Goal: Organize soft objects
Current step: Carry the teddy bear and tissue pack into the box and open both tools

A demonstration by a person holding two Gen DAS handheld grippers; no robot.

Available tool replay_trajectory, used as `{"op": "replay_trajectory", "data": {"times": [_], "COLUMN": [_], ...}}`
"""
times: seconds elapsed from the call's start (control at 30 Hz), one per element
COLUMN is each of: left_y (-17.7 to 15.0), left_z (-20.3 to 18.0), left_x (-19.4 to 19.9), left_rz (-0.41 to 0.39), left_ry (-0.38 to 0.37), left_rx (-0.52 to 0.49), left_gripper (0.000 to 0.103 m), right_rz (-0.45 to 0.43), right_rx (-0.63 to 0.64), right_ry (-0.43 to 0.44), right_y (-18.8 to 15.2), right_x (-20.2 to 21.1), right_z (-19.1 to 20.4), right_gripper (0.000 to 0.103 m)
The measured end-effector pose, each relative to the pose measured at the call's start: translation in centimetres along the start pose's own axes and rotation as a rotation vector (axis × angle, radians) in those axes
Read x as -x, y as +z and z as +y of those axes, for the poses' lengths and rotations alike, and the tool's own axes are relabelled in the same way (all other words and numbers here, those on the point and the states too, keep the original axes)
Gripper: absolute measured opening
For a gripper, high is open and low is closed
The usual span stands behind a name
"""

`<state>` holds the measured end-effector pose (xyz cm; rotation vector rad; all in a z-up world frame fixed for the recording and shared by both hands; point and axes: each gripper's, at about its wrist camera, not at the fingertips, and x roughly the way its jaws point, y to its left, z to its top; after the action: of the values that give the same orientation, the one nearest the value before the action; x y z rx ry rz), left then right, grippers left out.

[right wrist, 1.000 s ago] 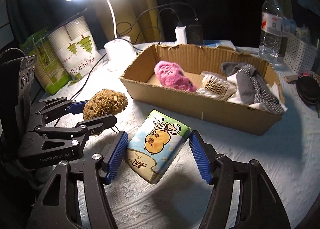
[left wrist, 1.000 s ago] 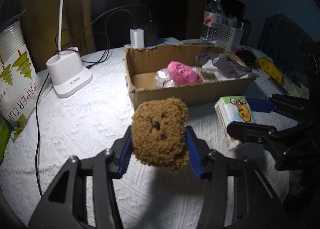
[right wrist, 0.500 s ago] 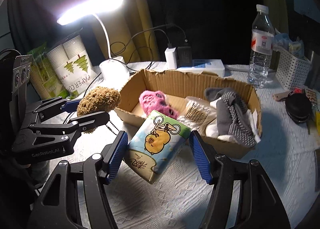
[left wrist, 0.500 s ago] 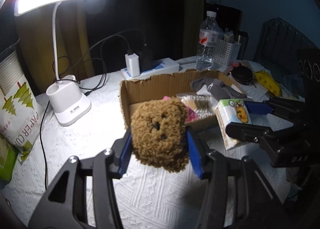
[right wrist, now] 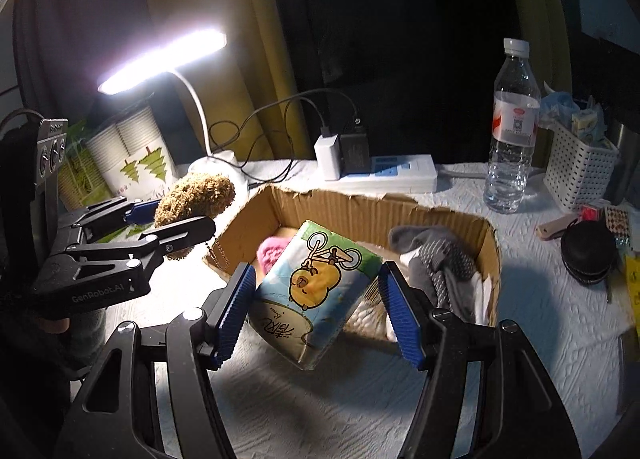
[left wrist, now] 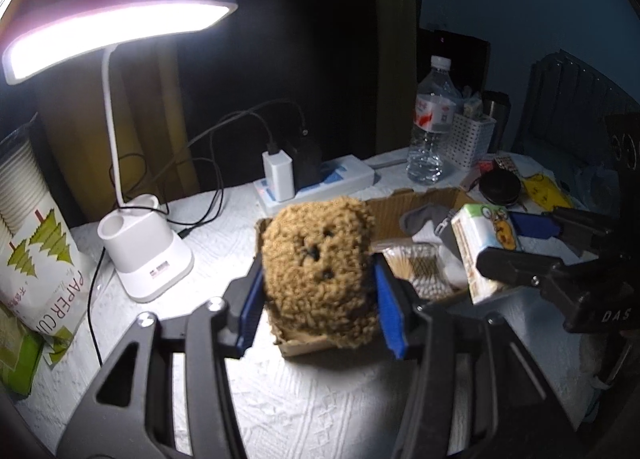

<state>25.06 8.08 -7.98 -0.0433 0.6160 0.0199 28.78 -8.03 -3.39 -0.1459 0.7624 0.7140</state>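
My left gripper (left wrist: 318, 299) is shut on a brown plush bear (left wrist: 320, 267) and holds it in the air at the near left corner of the cardboard box (left wrist: 304, 343). My right gripper (right wrist: 320, 311) is shut on a tissue pack (right wrist: 316, 291) with a cartoon print, raised over the box's front wall (right wrist: 494, 259). In the right wrist view the bear (right wrist: 194, 199) and left gripper (right wrist: 168, 221) sit left of the box. In the left wrist view the pack (left wrist: 484, 247) and right gripper (left wrist: 516, 243) are at right. The box holds a pink plush (right wrist: 272, 253), grey socks (right wrist: 436, 259) and cotton swabs (left wrist: 416, 265).
A lit desk lamp (left wrist: 140, 247) stands left of the box, with a paper-cup bag (left wrist: 36, 259) beyond it. A power strip (right wrist: 384, 173) with chargers, a water bottle (right wrist: 510, 131) and a white basket (right wrist: 576, 171) line the back. A black round case (right wrist: 586, 255) lies at right.
Both grippers have risen and moved toward the box with their loads. The bear and the tissue pack now hang over the box's near edge instead of above the tablecloth.
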Motion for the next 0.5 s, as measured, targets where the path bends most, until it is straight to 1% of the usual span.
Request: {"op": "replay_trajectory", "data": {"times": [0.1,0.17,0.33,0.4,0.47,0.5], "left_y": [0.2,0.1,-0.1,-0.1,-0.1,-0.1], "left_z": [0.2,0.3,0.8,1.1,1.5,1.7], "left_x": [-0.8,-1.6,-3.2,-3.6,-3.9,-4.0], "left_rz": [-0.009,-0.001,0.008,0.011,0.012,0.010], "left_ry": [-0.002,-0.002,0.000,-0.007,-0.020,-0.028], "left_rx": [0.003,0.004,0.021,0.027,0.043,0.050], "left_gripper": [0.052,0.052,0.053,0.058,0.079,0.080], "right_rz": [-0.017,-0.025,-0.023,-0.022,-0.020,-0.020], "right_rx": [0.001,0.003,0.009,0.011,0.012,0.014], "right_ry": [-0.005,-0.008,-0.010,-0.009,-0.009,-0.008], "right_y": [0.6,1.0,1.7,2.1,2.4,2.6], "right_x": [-0.2,-0.5,-1.7,-2.3,-2.9,-3.3], "right_z": [-0.5,-0.7,-1.3,-1.5,-1.7,-1.7], "right_gripper": [0.067,0.067,0.067,0.067,0.067,0.067]}}
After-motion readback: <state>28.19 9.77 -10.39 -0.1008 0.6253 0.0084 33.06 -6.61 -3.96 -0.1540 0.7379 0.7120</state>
